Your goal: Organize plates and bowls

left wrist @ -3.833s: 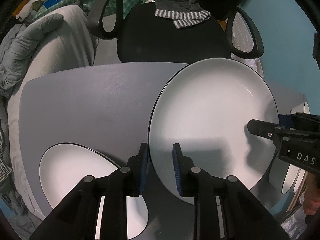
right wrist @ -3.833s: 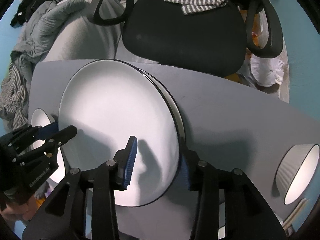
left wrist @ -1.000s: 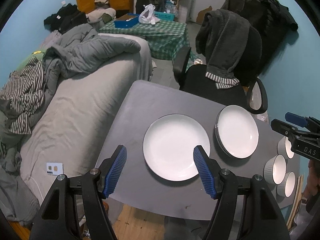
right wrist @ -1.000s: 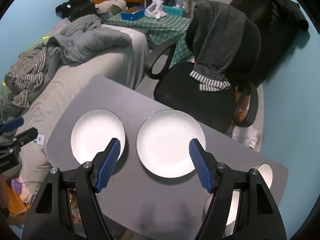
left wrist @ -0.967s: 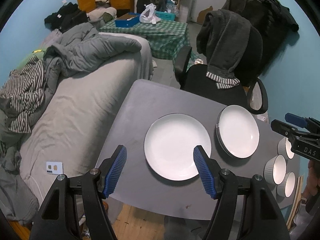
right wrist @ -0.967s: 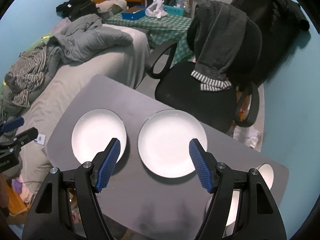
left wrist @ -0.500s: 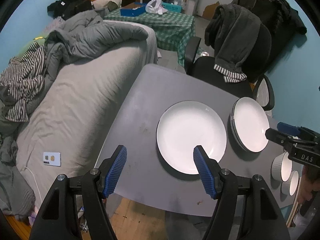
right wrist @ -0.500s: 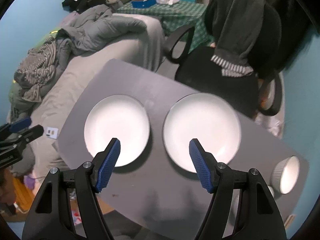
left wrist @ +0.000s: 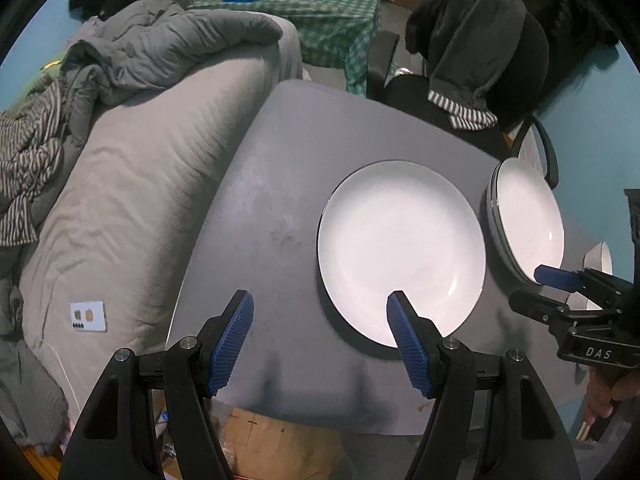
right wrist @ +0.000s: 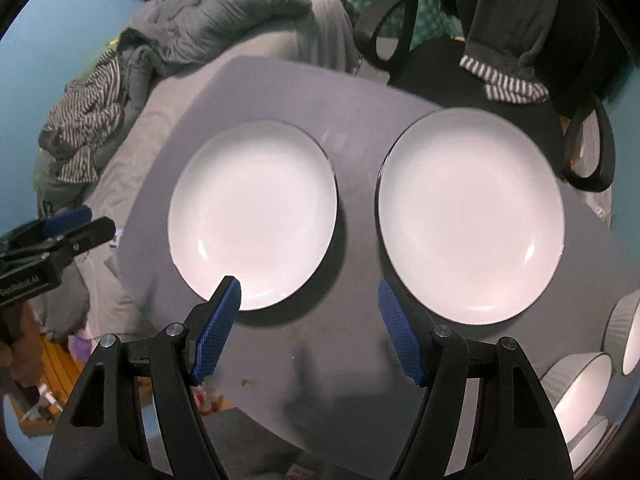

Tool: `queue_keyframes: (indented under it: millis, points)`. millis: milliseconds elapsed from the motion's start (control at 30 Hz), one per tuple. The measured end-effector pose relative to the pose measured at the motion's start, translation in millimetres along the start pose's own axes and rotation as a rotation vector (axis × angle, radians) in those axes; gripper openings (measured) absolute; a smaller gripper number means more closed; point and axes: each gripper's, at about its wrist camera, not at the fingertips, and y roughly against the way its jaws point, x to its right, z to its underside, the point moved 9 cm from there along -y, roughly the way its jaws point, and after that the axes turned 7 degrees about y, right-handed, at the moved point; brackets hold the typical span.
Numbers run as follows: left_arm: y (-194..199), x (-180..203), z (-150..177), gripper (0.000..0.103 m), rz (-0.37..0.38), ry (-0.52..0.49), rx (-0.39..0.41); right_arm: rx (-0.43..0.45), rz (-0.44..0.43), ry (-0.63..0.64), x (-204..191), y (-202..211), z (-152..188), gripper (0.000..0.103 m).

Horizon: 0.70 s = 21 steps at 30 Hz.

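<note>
Two grippers hang above the grey table (left wrist: 288, 184), both with jaws spread wide and nothing between the pads. In the left wrist view the left gripper (left wrist: 320, 344) looks down at the single white plate (left wrist: 402, 252), which lies off toward one o'clock from the midpoint of its fingers; the right-hand blue pad overlaps the plate's near rim in the picture, though whether it touches cannot be told. The plate lies flat and round, so it offers no long axis — only a rim, nearest at its six o'clock edge.

At three o'clock of that plate, close beside it but apart, sits the plate stack (left wrist: 528, 220), and the right gripper (left wrist: 560, 276) shows at the frame's right edge over the stack's near side. From the right wrist view the right gripper (right wrist: 308, 320) straddles the bare gap between the two: single plate at eleven o'clock, stack at one o'clock. Ribbed bowls (right wrist: 580, 388) crowd the four o'clock corner.

By my reading the single plate belongs on the stack — the left hand is nearer its rim.
</note>
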Motion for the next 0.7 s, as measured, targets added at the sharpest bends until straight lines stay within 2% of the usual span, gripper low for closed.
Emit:
queue_keyframes:
  millis: [300,400,700]
  points:
    - [-38.5,-2.5,1.7,0.071,-0.011,-0.040,-0.063,-0.062,-0.077,-0.036,-7.8,-31.7,4.0,0.071]
    - [-45.7,-4.3,1.1,0.071,-0.009,-0.033,-0.080,-0.088,-0.106,-0.045,-13.3,-42.0,3.6,0.071]
    - [-68.9,-12.6,-0.7,0.071,0.023,0.016,-0.136,-0.127,-0.118,-0.091,-5.5,-61.6,-2.5,0.071]
